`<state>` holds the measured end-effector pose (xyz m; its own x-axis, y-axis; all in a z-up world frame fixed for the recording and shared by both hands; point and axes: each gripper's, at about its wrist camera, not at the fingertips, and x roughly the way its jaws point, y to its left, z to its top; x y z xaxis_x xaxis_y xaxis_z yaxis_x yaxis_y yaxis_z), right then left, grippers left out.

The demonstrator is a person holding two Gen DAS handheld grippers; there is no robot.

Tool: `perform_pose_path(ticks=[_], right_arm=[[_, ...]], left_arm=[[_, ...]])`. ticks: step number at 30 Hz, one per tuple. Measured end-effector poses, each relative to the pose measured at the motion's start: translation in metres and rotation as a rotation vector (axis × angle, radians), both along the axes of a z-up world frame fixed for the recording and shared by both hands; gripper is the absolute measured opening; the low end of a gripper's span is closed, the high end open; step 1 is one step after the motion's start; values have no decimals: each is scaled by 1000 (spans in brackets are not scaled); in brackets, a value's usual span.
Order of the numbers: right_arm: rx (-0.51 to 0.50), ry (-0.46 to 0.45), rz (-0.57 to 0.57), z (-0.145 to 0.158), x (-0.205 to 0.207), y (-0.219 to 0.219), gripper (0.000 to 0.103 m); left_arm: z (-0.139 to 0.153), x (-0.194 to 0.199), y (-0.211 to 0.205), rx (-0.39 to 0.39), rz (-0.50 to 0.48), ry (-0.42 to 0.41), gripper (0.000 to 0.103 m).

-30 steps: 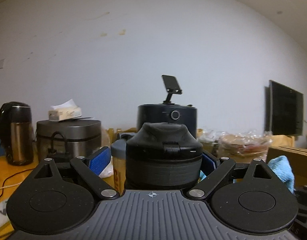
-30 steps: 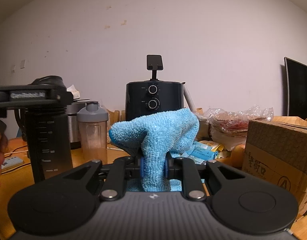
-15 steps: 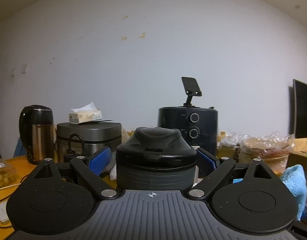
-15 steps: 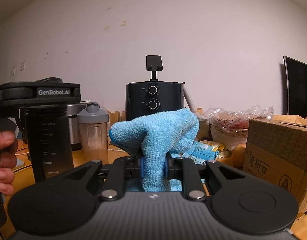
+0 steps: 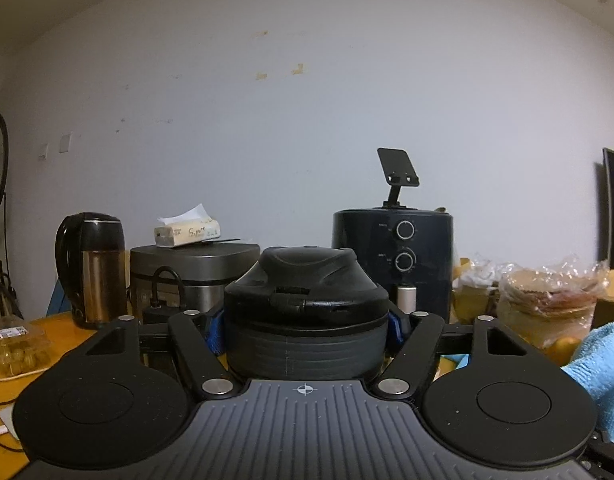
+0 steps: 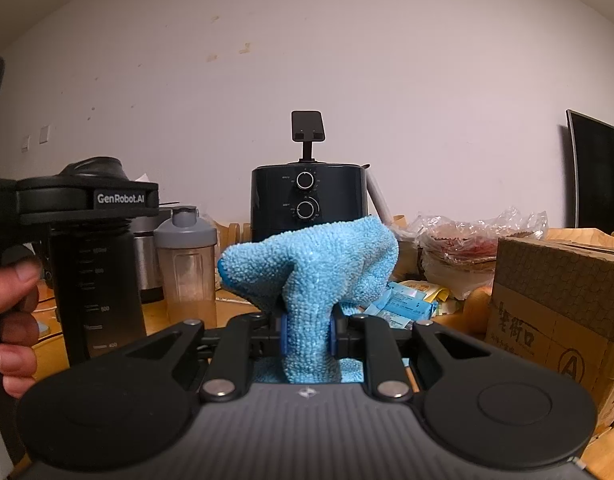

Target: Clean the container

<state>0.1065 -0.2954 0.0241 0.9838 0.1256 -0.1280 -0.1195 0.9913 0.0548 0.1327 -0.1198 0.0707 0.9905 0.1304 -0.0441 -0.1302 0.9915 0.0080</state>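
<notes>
A black shaker bottle [image 5: 307, 292] with a domed flip lid fills the middle of the left wrist view. My left gripper [image 5: 305, 332] is closing on it just below the lid, and the blue pads [image 5: 215, 332] touch both sides. From the right wrist view the same bottle [image 6: 99, 280] stands upright at the left, with a person's hand [image 6: 15, 312] on the left gripper's handle. My right gripper [image 6: 307, 332] is shut on a light blue microfibre cloth [image 6: 311, 264], which bulges above the jaws. The cloth [image 5: 599, 364] also shows at the right edge of the left wrist view.
On the wooden table stand a dark air fryer [image 6: 307, 204] with a phone stand on top, a grey-lidded shaker [image 6: 187, 264], a kettle [image 5: 93, 268] and a rice cooker [image 5: 195, 272]. A cardboard box [image 6: 559, 300], plastic bags [image 6: 479, 240] and a monitor [image 6: 595, 176] crowd the right.
The left gripper swung, so the background slid right in its view, and its blue pads closed in onto the black bottle. The right gripper and cloth stayed still.
</notes>
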Motion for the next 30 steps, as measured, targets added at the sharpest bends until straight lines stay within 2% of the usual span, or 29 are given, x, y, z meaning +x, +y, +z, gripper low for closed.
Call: perform_pose_path(ticks=[4,9,17,21,30], right_arm=[[-1,3,4,0,0,1,15],[0,6,8,0,0,2,15],[15,0,53,3,-4,3,15],[27,-2,102,4,-5,2,15],[48,-9,301,3,-8,1,15]], left_arm=[[-1,0,2,5,-24,2,68],[-4,-2,12,11,-96,-16,68],[-3,2,28,21,-234,1,68],[-3,4,38,21,-309,10,68],[-6,13,62,15,-494,11,68]])
